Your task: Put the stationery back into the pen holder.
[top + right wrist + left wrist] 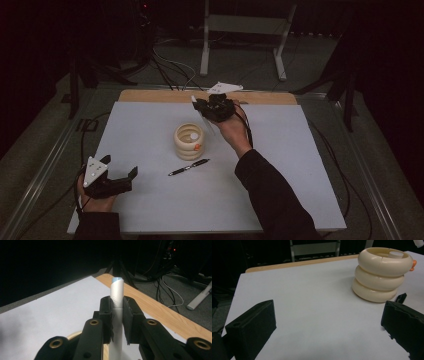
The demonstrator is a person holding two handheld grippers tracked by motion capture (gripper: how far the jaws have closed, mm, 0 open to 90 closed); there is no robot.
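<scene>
**White marker clamped in the right claw above the ringed holder**

The right claw (200, 106), upper middle of the high view, is clenched on a slim white marker (117, 315). In the right gripper view the marker runs up the centre of the frame, squeezed between the two black jaws partway along its barrel, with its pale blue-tipped end poking out beyond them. The other end drops out of the bottom of that frame, toward the cream ringed holder (189, 141) sitting mid-desk just below and left of the claw in the high view.

The marker looks light, stiff and smooth-skinned; a round plastic barrel like that will likely want to roll or pivot between flat pads, so a hold near the middle of its length, square across the barrel, seems safest. The present hold appears close to that. It should stand firm pressure without harm.

The holder, three stacked rings with an orange tab at its side, seems light enough to tip or skid on the white desk (150, 200) if nudged. A black pen (188, 167) lies just below it.

The left claw (122, 170), lower left of the high view, is released, jaws wide apart and holding nothing.
</scene>
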